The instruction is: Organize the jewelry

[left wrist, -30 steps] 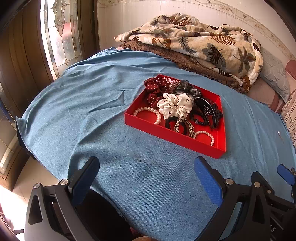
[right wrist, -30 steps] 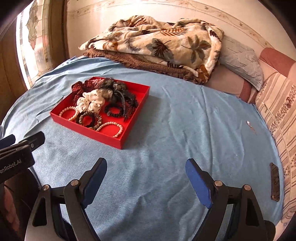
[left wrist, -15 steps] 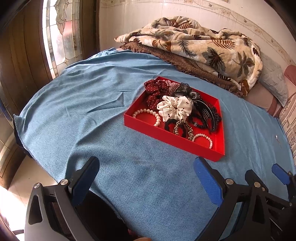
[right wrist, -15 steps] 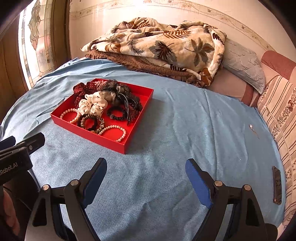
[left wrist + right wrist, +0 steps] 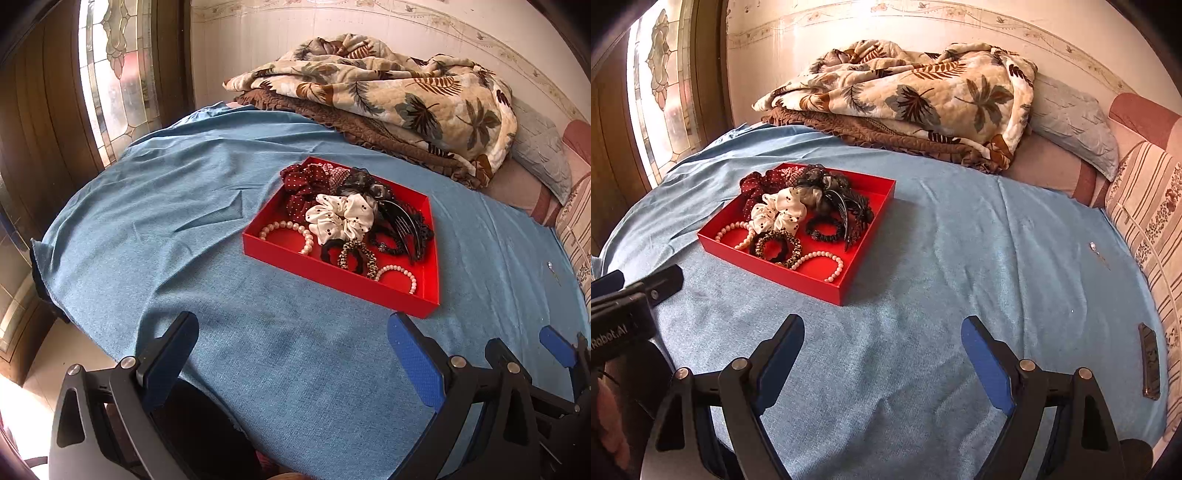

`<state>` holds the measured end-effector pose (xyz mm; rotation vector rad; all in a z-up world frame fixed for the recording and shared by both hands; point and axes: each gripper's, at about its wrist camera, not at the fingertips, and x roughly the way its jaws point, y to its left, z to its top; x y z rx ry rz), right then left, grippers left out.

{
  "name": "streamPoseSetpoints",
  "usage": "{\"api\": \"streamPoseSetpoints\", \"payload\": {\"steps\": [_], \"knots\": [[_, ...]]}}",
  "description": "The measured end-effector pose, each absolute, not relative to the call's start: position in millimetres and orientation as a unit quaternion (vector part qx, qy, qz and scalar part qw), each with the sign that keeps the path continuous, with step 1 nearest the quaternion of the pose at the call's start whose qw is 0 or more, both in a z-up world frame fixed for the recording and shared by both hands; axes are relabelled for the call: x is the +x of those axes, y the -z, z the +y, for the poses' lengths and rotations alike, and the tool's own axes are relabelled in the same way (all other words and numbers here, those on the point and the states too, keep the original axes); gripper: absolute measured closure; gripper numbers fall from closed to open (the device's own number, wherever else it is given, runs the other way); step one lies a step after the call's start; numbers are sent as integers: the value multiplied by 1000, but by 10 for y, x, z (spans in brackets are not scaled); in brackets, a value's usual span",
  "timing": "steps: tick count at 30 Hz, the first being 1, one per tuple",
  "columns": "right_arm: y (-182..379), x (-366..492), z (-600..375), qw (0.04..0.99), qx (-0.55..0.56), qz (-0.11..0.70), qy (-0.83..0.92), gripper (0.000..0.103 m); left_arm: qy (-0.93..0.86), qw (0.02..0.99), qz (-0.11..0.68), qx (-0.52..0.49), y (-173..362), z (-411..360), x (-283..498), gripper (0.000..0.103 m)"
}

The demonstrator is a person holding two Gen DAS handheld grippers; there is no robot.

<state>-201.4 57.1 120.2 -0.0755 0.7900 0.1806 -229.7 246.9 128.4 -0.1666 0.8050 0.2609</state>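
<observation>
A red tray [image 5: 334, 276] [image 5: 783, 273] lies on the blue cloth. It holds a white dotted scrunchie [image 5: 341, 218] [image 5: 779, 212], dark red scrunchies [image 5: 301, 182], a black claw clip [image 5: 404, 229] [image 5: 855, 212], black and leopard hair ties [image 5: 775, 247] and two pearl bracelets [image 5: 286, 230] [image 5: 822, 264]. My left gripper [image 5: 291, 343] is open and empty, near the front edge, short of the tray. My right gripper [image 5: 882, 343] is open and empty, to the right of the tray's near corner.
A folded leaf-print quilt [image 5: 388, 96] [image 5: 916, 96] lies at the back, with pillows [image 5: 1071, 125] to its right. A small pin [image 5: 1099, 253] and a dark flat object [image 5: 1148, 360] lie at the right. The cloth's edge [image 5: 48, 273] drops off at left.
Both grippers have drawn back and risen a little, so the tray sits slightly farther away and more central in both views. Both stay open and empty.
</observation>
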Motion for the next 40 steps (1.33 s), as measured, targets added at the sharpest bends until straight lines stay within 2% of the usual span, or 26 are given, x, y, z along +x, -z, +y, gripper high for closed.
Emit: {"api": "streamPoseSetpoints", "payload": {"steps": [33, 40], "knots": [[-1254, -2106, 685, 919, -50, 379, -93, 12, -137, 907, 386, -96, -1360, 2589, -2404, 1], [-1150, -1952, 687, 913, -26, 390, -116, 12, -162, 907, 384, -67, -1474, 2542, -2461, 1]]}}
